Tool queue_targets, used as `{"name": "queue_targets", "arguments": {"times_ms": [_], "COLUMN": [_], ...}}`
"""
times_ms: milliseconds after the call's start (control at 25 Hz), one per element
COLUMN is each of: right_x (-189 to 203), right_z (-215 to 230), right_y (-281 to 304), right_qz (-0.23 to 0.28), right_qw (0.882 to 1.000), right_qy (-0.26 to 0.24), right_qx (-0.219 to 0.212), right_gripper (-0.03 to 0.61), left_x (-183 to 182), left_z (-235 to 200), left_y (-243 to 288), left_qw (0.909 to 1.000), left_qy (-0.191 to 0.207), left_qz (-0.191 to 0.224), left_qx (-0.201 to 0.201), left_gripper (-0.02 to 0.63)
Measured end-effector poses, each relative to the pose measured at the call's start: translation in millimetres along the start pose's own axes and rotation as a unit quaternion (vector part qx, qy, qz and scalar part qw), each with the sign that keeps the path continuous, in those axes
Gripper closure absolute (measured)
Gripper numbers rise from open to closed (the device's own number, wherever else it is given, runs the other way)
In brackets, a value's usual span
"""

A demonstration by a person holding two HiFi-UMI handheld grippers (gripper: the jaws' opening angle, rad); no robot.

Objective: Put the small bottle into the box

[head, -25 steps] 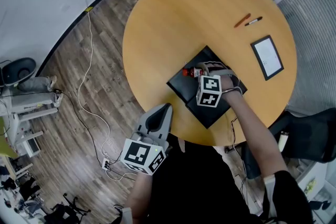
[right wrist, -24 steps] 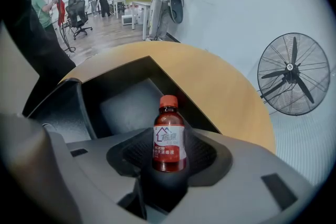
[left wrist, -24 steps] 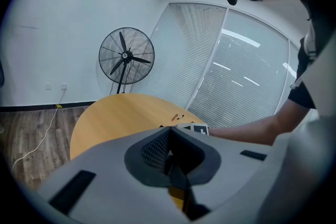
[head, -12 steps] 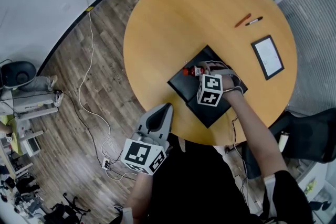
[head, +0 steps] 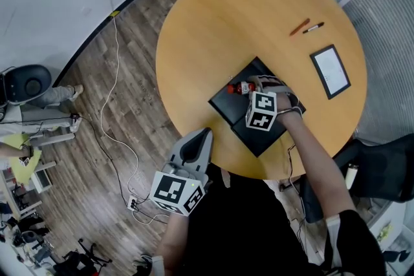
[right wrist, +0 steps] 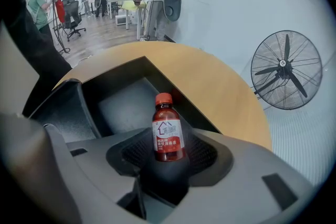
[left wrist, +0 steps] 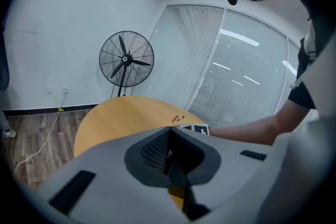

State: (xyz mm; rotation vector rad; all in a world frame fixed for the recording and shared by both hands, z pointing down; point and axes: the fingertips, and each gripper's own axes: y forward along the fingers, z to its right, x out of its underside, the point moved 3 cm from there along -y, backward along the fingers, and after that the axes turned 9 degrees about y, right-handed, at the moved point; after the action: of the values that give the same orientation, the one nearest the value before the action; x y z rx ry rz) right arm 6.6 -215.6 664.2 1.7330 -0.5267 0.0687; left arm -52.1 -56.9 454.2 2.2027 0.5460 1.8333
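Note:
A small dark-red bottle (right wrist: 167, 134) with an orange cap and a white label sits between the jaws of my right gripper (right wrist: 168, 157), which is shut on it. In the head view the bottle (head: 242, 88) lies sideways over the open black box (head: 225, 105), with the right gripper (head: 253, 91) just right of it. The box's inside (right wrist: 126, 107) shows beyond the bottle in the right gripper view. My left gripper (head: 195, 147) hangs off the table's near edge, jaws shut (left wrist: 170, 157), holding nothing.
The box's black lid (head: 260, 139) lies beside it on the round wooden table (head: 220, 16). Two pens (head: 305, 26) and a tablet (head: 330, 70) lie at the far right. A standing fan (right wrist: 286, 71) and people stand beyond the table.
The right gripper and bottle have shifted very slightly right over the box. The left gripper has stayed still.

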Motion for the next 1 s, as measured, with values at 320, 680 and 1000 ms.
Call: {"name": "queue_targets", "arguments": {"times_ms": [320,680,1000], "right_x": [5,-6,-7], "right_z": [0,-6,-22], "right_y": [-10,-43,-75], "right_qz": [0.013,0.035,0.036], "right_qw": [1.000,0.997,0.984], "right_qy": [0.018,0.061,0.157], "right_qx": [0.010,0.042,0.070], "right_gripper": [0.373,0.380,0.410], "left_x": [0,-3,-12], "left_z": [7,2,-9], "left_y": [-11,-35,-48], "left_qw": [1.0000,0.9997,0.9965], "left_qy": [0.008,0.024,0.051], "left_qz": [0.003,0.005,0.002], "left_qx": [-0.005,0.010,0.066], "left_gripper": [0.618,0.618,0.618]}}
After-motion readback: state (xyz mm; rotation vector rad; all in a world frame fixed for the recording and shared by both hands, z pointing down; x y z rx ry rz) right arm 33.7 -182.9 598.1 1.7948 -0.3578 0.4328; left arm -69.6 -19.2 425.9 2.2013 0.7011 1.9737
